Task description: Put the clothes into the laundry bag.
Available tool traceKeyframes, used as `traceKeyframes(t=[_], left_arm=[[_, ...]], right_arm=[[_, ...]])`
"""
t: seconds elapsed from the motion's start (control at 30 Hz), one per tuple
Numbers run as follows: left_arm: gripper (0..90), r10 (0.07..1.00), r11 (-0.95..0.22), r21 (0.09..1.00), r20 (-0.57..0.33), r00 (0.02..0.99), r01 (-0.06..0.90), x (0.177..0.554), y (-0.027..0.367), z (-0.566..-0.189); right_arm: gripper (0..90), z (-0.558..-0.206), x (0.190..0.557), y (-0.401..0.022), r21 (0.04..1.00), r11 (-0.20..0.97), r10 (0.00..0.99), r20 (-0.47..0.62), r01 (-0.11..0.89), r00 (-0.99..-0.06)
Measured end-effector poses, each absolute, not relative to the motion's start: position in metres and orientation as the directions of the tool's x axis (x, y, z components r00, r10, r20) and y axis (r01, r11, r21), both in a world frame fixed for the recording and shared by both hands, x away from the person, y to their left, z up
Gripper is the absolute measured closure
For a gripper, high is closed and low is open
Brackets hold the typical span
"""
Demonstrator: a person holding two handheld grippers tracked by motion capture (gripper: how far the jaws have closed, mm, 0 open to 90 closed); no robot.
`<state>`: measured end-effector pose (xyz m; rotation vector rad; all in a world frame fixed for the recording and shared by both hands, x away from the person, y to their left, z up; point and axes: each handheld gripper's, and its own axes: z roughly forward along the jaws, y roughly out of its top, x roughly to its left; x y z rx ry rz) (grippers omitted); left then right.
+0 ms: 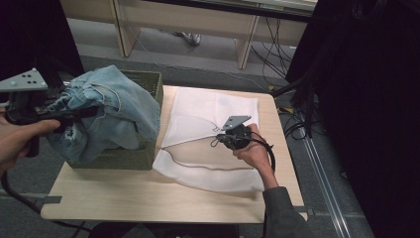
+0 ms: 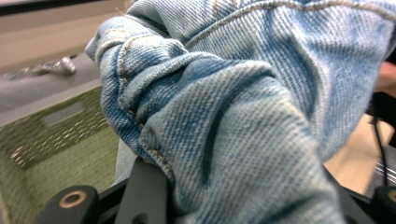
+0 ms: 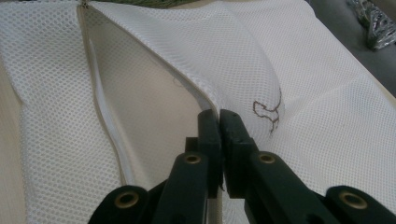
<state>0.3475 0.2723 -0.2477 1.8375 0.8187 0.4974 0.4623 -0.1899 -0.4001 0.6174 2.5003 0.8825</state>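
In the high view, the left tongs (image 1: 74, 113) are clenched on a bunch of pale blue jeans (image 1: 116, 106), holding them above the green woven basket (image 1: 148, 82) at the left of the surface (image 1: 124, 191). To the right lies a white mesh laundry bag (image 1: 218, 171), its zipper open, and the right tongs (image 1: 220, 139) pinch the upper edge of its mouth and hold it lifted. In the left gripper view, thick folds of the jeans (image 2: 243, 121) bulge between the black jaws, with the basket (image 2: 51, 140) below. The denim looks heavy and floppy, not slippery; a grip on a thick seam or the waistband would likely hold best. In the right gripper view, the tongs (image 3: 219, 116) are shut tight on the bag (image 3: 322, 121) at its zipper edge; the mesh looks light, limp and easy to pull out of shape.
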Motion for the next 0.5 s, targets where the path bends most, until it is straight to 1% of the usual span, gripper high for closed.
traceKeyframes(t=[0.03,0.07,0.1,0.13,0.17,0.2,0.23,0.3,0.4,0.47,0.5], left_arm=[[64.5,0.713,-0.259,0.927,-0.007,0.701,0.273,0.345,0.270,-0.245],[64.5,0.679,-0.366,0.915,0.138,0.721,0.170,0.348,0.274,-0.239],[64.6,0.669,-0.318,0.927,0.070,0.740,0.200,0.341,0.269,-0.239],[64.6,0.639,-0.308,0.931,0.051,0.768,0.194,0.339,0.265,-0.238],[64.5,0.623,-0.302,0.938,0.061,0.780,0.168,0.338,0.262,-0.236],[64.5,0.603,-0.324,0.937,0.097,0.792,0.132,0.337,0.259,-0.233],[64.6,0.593,-0.327,0.936,0.097,0.799,0.129,0.334,0.254,-0.231],[64.5,0.589,-0.294,0.943,0.047,0.807,0.159,0.326,0.243,-0.228],[64.5,0.547,-0.281,0.947,0.025,0.837,0.156,0.325,0.229,-0.226],[64.5,0.521,-0.283,0.945,0.006,0.854,0.166,0.328,0.218,-0.231],[64.4,0.590,-0.116,0.891,-0.294,0.752,0.439,0.309,0.204,-0.237]], right_arm=[[88.4,-0.400,0.464,-0.190,0.664,0.704,0.520,-0.240,0.252,-0.820],[88.3,-0.400,0.463,-0.190,0.662,0.702,0.525,-0.234,0.261,-0.819],[88.4,-0.400,0.463,-0.190,0.662,0.703,0.523,-0.237,0.257,-0.819],[88.4,-0.400,0.463,-0.191,0.663,0.701,0.525,-0.232,0.262,-0.819],[88.4,-0.399,0.462,-0.191,0.660,0.697,0.534,-0.219,0.279,-0.816],[88.4,-0.399,0.462,-0.191,0.665,0.694,0.537,-0.224,0.275,-0.813],[88.4,-0.399,0.461,-0.190,0.664,0.693,0.541,-0.221,0.281,-0.811],[88.3,-0.399,0.460,-0.190,0.668,0.686,0.548,-0.215,0.287,-0.809],[88.4,-0.397,0.461,-0.191,0.672,0.688,0.541,-0.222,0.275,-0.811],[88.4,-0.397,0.462,-0.191,0.672,0.692,0.533,-0.229,0.264,-0.814],[88.4,-0.396,0.461,-0.192,0.680,0.680,0.544,-0.217,0.274,-0.811]])
